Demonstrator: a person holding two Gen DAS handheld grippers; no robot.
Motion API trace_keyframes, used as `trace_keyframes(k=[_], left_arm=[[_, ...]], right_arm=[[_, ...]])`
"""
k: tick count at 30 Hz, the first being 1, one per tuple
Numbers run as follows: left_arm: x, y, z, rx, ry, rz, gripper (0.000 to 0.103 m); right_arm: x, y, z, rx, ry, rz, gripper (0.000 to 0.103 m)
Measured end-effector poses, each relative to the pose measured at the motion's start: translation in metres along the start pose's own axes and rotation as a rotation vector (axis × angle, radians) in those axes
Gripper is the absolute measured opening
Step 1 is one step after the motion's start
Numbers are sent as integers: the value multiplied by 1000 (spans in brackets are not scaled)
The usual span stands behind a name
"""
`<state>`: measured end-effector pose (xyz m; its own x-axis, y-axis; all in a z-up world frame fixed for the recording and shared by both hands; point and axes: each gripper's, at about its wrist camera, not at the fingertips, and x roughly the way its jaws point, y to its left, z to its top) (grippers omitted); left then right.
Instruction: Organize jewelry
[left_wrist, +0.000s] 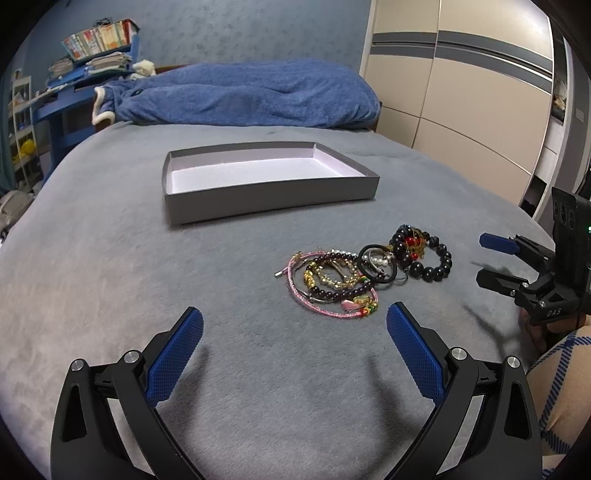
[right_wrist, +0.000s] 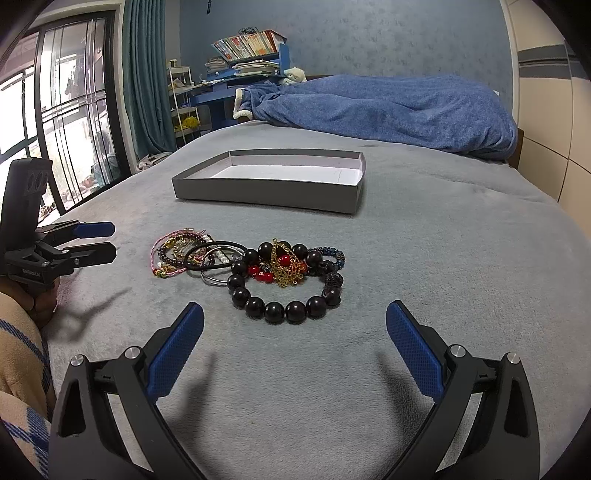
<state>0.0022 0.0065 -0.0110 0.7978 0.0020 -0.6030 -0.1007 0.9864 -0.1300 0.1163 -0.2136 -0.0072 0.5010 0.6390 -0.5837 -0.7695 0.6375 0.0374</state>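
A loose heap of jewelry lies on a bed covered in a grey plush blanket (left_wrist: 110, 258). Its largest piece is a bracelet of big glossy black beads (right_wrist: 284, 291), which rings a tangle of red beads (right_wrist: 263, 274) and a gold chain piece (right_wrist: 286, 271); a small dark blue beaded bracelet (right_wrist: 334, 255) sits just behind it. Beside these lie a black hair tie (left_wrist: 376, 264) overlapping a string of small pearls, a dark purple beaded strand (left_wrist: 334, 275), gold links and a pink braided cord bracelet (left_wrist: 325, 308). The pieces overlap and touch one another. Farther back on the blanket, apart from the heap, stands a shallow grey box (left_wrist: 271, 195) with a pale, bare inside. The left tongs (left_wrist: 295, 325) hover with their blue-padded fingers spread wide and nothing between them, just short of the pink cord; the right tongs (right_wrist: 295, 325) are likewise wide apart and hold nothing, near the black beads. A rumpled blue blanket (right_wrist: 388, 107) lies at the far end of the bed, with a blue desk and bookshelf (right_wrist: 247, 55), teal curtain (right_wrist: 147, 74) and window behind, and a beige wardrobe (left_wrist: 461, 92) alongside.
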Motion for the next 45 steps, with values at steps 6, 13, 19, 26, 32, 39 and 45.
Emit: trace_keyframes(k=[6,13,19,26,32,39,45], left_arm=[[0,0,1,1,2,1,99],[0,1,1,1,4,1,99],[0,1,1,1,4,0,99],[1,1,2,1,4,0,99],[2,1,0,2,6,-3,99],[3,3,-4,2,8,-10,99],[1,1,-2,4,11,-16,99]], right_arm=[[0,0,0,0,0,1,98],[0,-2,0,5,-3,0,98],[0,-2,1,5,-3,0,98],[-1,-3,0,9,-6,4,98],[-2,-3,0,11,-7,4,98],[-2,-3,0,13,-6,4,98],[-2,-3,-1,16,-4,6,98]])
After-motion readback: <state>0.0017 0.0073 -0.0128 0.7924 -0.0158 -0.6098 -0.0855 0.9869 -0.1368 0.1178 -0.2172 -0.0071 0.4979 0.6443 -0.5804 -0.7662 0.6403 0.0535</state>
